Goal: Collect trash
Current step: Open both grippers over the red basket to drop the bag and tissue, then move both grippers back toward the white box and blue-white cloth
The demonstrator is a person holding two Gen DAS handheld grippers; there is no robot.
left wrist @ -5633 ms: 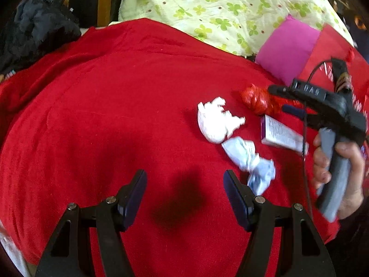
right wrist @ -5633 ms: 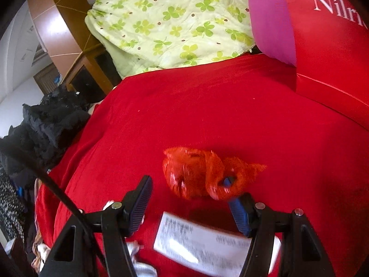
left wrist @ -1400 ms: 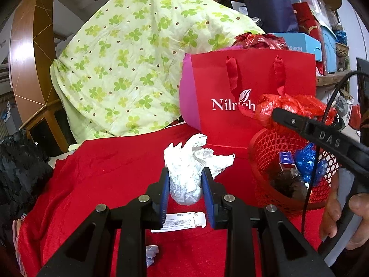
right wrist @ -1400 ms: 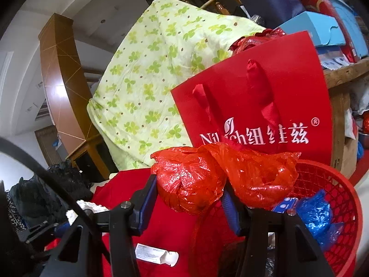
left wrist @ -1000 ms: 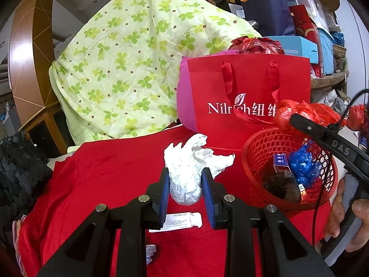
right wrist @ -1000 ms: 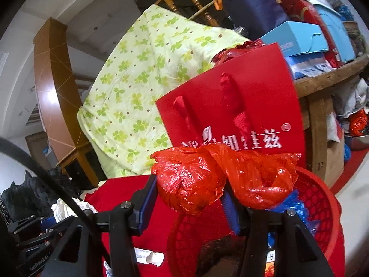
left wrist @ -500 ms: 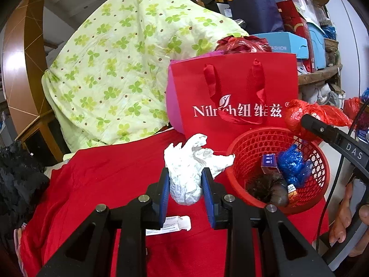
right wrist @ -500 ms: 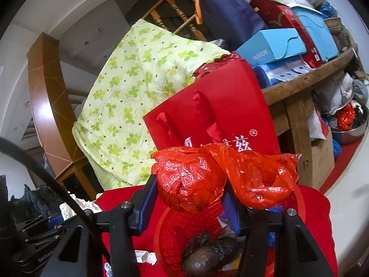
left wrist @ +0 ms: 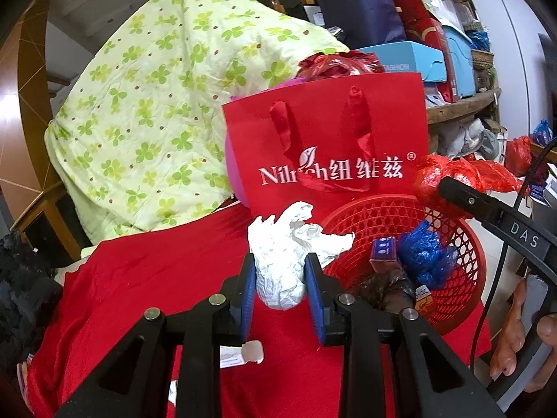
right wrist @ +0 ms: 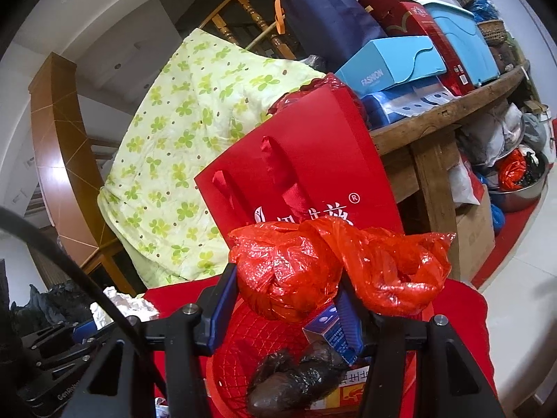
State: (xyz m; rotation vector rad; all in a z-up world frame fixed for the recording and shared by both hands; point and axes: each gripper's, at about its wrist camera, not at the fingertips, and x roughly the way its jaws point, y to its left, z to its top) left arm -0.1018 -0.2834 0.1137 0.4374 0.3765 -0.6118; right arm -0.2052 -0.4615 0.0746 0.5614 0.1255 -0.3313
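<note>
My left gripper (left wrist: pixel 281 278) is shut on a crumpled white tissue (left wrist: pixel 289 261) and holds it above the red blanket (left wrist: pixel 146 285), just left of the red mesh basket (left wrist: pixel 463 244). My right gripper (right wrist: pixel 285 299) is shut on a crumpled red plastic bag (right wrist: pixel 296 268) and holds it over the basket (right wrist: pixel 243 355); that bag also shows in the left wrist view (left wrist: pixel 452 177). The basket holds a blue plastic wad (left wrist: pixel 423 254), a small blue box (left wrist: pixel 383 250) and a dark bag (right wrist: pixel 289 379). A white packet (left wrist: pixel 240 353) lies on the blanket under my left gripper.
A red paper gift bag (left wrist: pixel 327 146) stands behind the basket, with a pink cushion (left wrist: pixel 233 174) and a green clover quilt (left wrist: pixel 156 104) to its left. A wooden shelf (right wrist: pixel 435 115) with boxes is at the right. Black clothing (left wrist: pixel 21 289) lies at the left edge.
Both grippers, each holding its trash, have moved right toward the basket. The right gripper now hangs over the basket's inside, and the left one is closer to its rim.
</note>
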